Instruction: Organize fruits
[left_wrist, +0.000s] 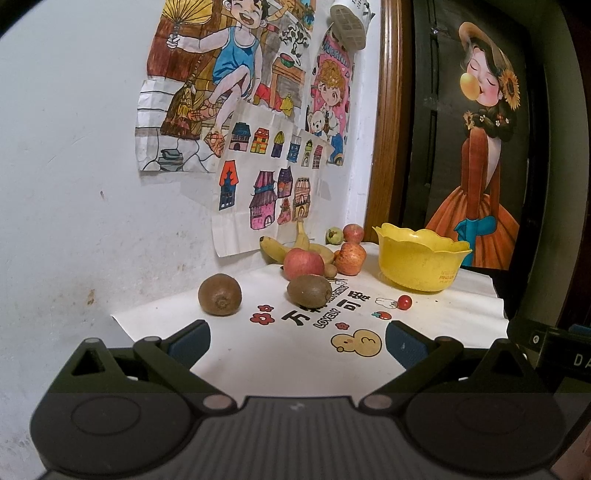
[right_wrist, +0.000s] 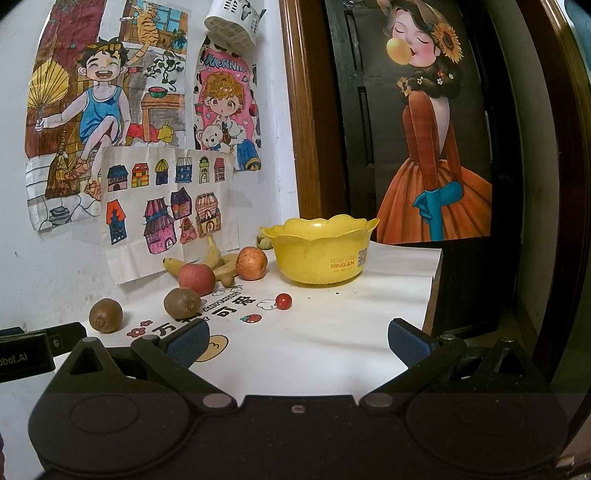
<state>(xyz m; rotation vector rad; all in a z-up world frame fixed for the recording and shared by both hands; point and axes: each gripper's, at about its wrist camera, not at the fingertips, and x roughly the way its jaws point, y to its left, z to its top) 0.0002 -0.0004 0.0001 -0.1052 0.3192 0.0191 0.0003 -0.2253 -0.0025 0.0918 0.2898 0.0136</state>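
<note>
Fruit lies on a white printed table cover (left_wrist: 288, 354). Two brown kiwis (left_wrist: 219, 294) (left_wrist: 309, 290) sit nearest, with red apples (left_wrist: 303, 263) (left_wrist: 350, 258) and bananas (left_wrist: 275, 249) behind them by the wall. A small red cherry tomato (left_wrist: 404, 301) lies alone in front of an empty yellow scalloped bowl (left_wrist: 421, 254). A third apple (left_wrist: 353, 232) and a small green fruit (left_wrist: 334, 235) sit at the back. My left gripper (left_wrist: 297, 341) hovers open, short of the kiwis. My right gripper (right_wrist: 298, 341) is open too, nothing between its fingers; the bowl (right_wrist: 319, 251) and tomato (right_wrist: 283, 301) lie ahead of it.
A white wall with children's drawings (left_wrist: 236, 110) closes the left and back. A wooden door frame (left_wrist: 388, 129) and a dark door with a poster (left_wrist: 480, 147) stand behind the bowl. The table's right edge (right_wrist: 432, 291) drops off beside the bowl.
</note>
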